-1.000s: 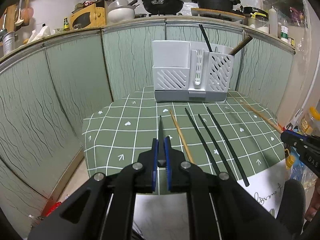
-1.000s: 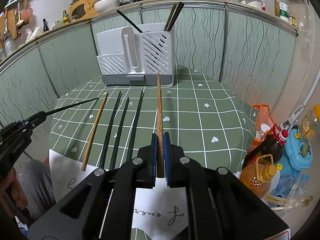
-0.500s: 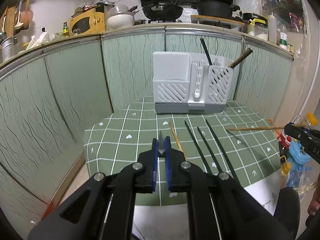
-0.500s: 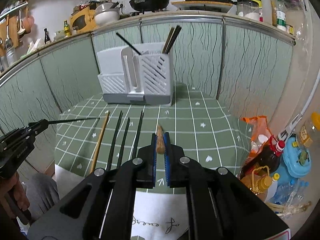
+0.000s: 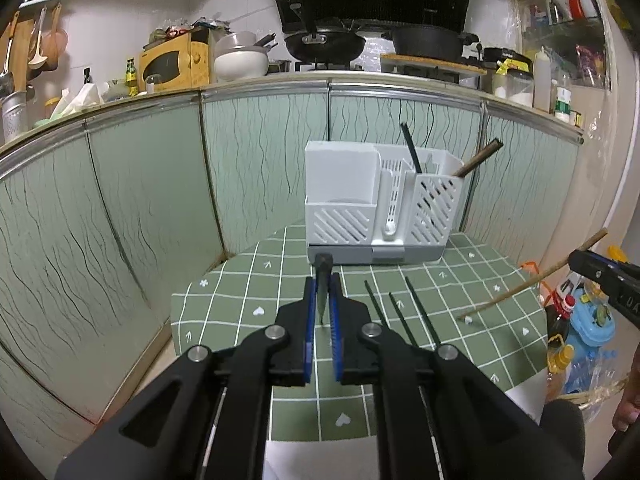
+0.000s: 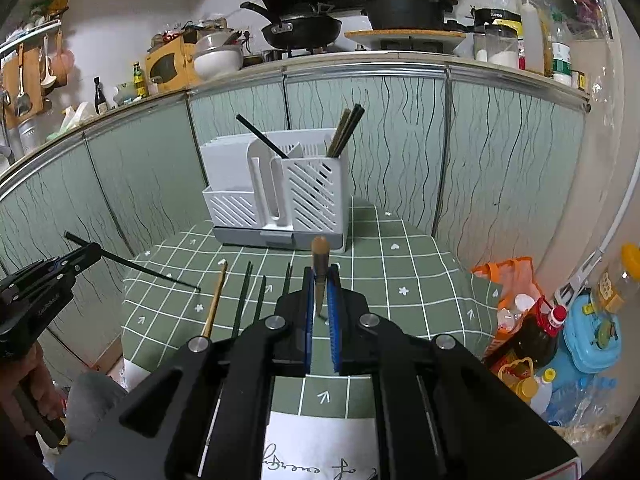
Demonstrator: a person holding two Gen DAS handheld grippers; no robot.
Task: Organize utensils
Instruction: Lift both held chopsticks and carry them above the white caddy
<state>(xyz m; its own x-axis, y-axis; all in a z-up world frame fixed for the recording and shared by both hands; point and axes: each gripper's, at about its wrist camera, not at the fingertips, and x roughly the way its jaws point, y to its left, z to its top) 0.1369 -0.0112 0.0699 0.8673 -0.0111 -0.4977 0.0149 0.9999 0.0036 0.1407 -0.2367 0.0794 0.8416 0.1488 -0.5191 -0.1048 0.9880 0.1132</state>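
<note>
Two chopsticks, one per gripper.
You are clamping a black chopstick (image 5: 323, 280) in your left gripper (image 5: 322, 312) and a wooden chopstick (image 6: 320, 268) in your right gripper (image 6: 321, 308), each lying between the pads.

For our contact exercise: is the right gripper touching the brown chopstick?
Touching. The right wrist view shows the right gripper shut on the brown chopstick, blue pads pressing both sides.

Both tongs have risen from the counter (image 5: 248, 280), each lifting its chopstick off the cloth. The left tongs (image 5: 322, 312) now carry the black chopstick (image 6: 132, 262) clear in the air, and the right tongs (image 6: 320, 308) hold the wooden chopstick (image 5: 532, 280) raised, its tip tilted down.
</note>
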